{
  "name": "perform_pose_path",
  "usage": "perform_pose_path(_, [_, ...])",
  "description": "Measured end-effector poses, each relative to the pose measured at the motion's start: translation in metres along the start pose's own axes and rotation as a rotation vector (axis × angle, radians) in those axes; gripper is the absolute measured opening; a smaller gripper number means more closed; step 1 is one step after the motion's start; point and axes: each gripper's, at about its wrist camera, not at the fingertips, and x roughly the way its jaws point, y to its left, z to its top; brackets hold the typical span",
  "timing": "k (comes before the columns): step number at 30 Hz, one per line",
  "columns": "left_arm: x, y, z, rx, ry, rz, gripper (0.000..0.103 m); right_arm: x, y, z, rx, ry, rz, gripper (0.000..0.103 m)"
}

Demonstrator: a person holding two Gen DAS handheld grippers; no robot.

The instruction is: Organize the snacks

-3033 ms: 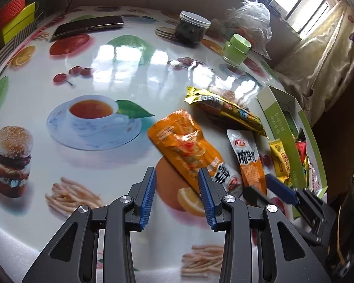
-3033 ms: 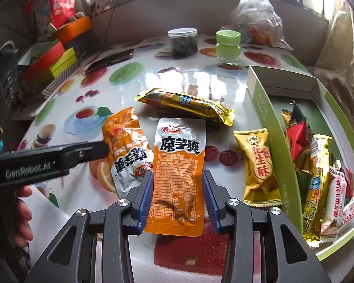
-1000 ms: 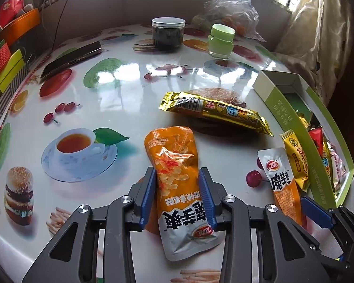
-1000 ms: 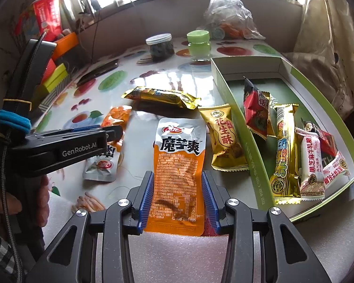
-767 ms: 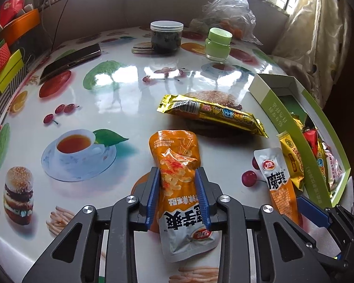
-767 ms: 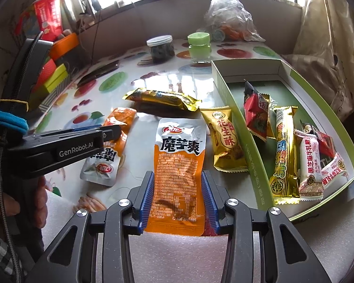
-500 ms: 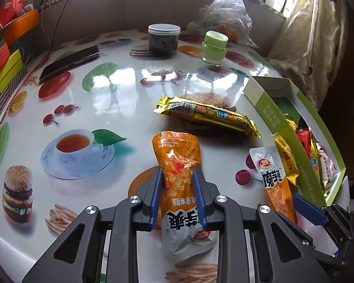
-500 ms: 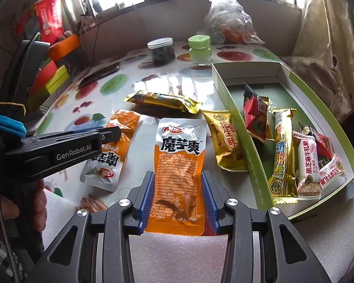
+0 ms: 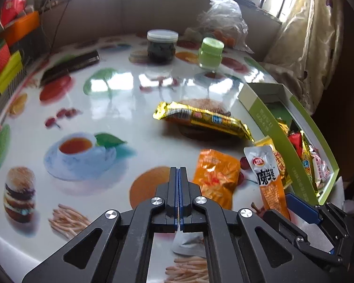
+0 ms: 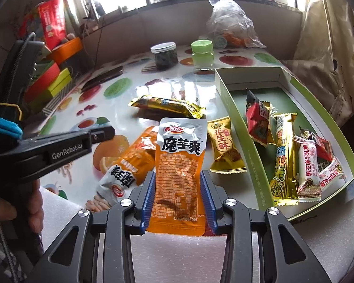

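Observation:
My left gripper [image 9: 179,172] is shut with nothing between its pads, low over the printed tabletop. The orange snack pouch [image 9: 216,176] lies flat just to the right of it, its white end under the gripper's frame. In the right wrist view the same orange snack pouch [image 10: 134,158] lies beside the left gripper [image 10: 101,134]. My right gripper [image 10: 178,184] holds the orange-and-white konjac pouch [image 10: 179,165] by its side edges, jaws closing on it. The green box [image 10: 243,127] to the right holds several wrapped snacks.
A long gold pack [image 10: 167,105] and a gold peanut pack [image 10: 224,141] lie left of the box. A dark jar [image 9: 162,47], green jar [image 9: 211,52], plastic bag [image 9: 221,18] and black phone [image 9: 70,63] sit farther back. Coloured boxes [image 10: 52,80] line the left edge.
The left jaws have closed fully and the orange pouch has come out from between them, now lying to their right. The right gripper keeps its pouch, which stands slightly higher.

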Motion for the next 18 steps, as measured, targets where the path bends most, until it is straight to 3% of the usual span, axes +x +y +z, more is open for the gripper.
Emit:
perform_pose_path(3, [0.003,0.002,-0.004,-0.028,0.022,-0.036,0.001,-0.001,0.000,0.000,0.002,-0.002,-0.001,0.036])
perform_pose_path(5, [0.003,-0.002,-0.006,-0.003,0.027,-0.047,0.015,-0.002,0.000,0.000,0.003,-0.005,-0.002,0.036])
perform_pose_path(7, [0.003,-0.008,-0.007,0.035,0.028,-0.074,0.042,-0.004,0.000,0.000,0.003,-0.010,-0.004,0.036])
perform_pose_path(8, [0.002,-0.011,-0.007,0.052,0.031,-0.091,0.045,-0.005,0.000,0.000,0.003,-0.014,-0.005,0.036])
perform_pose_path(11, [0.004,-0.022,-0.007,0.130,0.056,-0.114,0.047,-0.010,0.000,0.000,0.005,-0.025,-0.008,0.036])
perform_pose_path(18, [0.011,-0.042,-0.020,0.300,0.106,-0.079,0.051,-0.015,-0.004,0.000,0.016,-0.038,-0.009,0.036])
